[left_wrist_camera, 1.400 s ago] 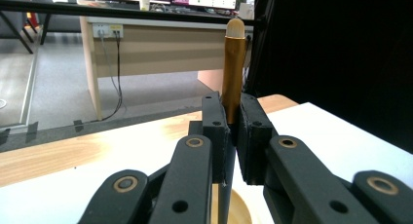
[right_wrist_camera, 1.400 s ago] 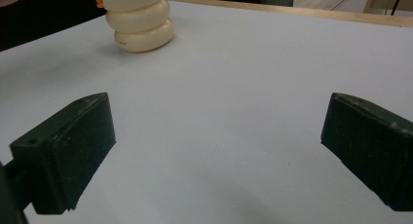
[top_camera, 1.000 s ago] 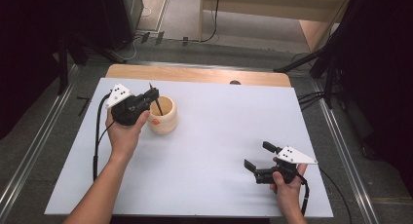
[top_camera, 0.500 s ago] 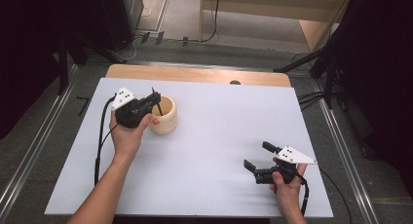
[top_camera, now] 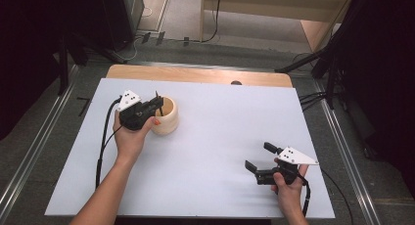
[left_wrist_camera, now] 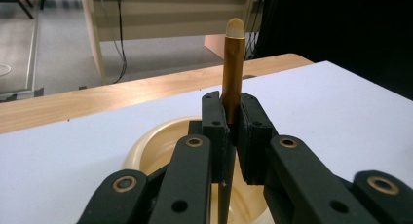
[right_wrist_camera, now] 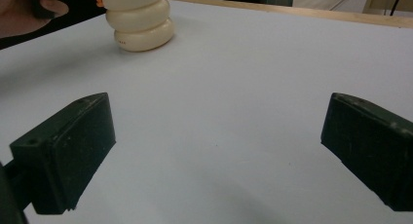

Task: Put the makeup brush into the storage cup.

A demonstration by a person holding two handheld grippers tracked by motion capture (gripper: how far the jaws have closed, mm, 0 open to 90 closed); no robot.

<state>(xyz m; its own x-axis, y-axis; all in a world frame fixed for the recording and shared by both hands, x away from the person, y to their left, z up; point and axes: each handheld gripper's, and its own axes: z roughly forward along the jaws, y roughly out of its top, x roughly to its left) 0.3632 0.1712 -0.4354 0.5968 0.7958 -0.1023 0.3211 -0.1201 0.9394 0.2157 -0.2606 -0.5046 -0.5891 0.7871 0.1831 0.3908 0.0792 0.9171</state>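
Observation:
A cream ribbed holder cup stands on the white table at the left. My left gripper hovers over its rim, shut on a thin brown pen with a pale tip; the pen stands upright, its lower end pointing down into the cup. My right gripper rests low at the front right of the table, open, with bare table between its jaws.
A wooden strip runs along the table's far edge, with a small dark spot on it. Metal rails flank the table. Cables trail from both grippers.
My left gripper has moved slightly up and right over the cup with the pen. The right gripper has stayed put.

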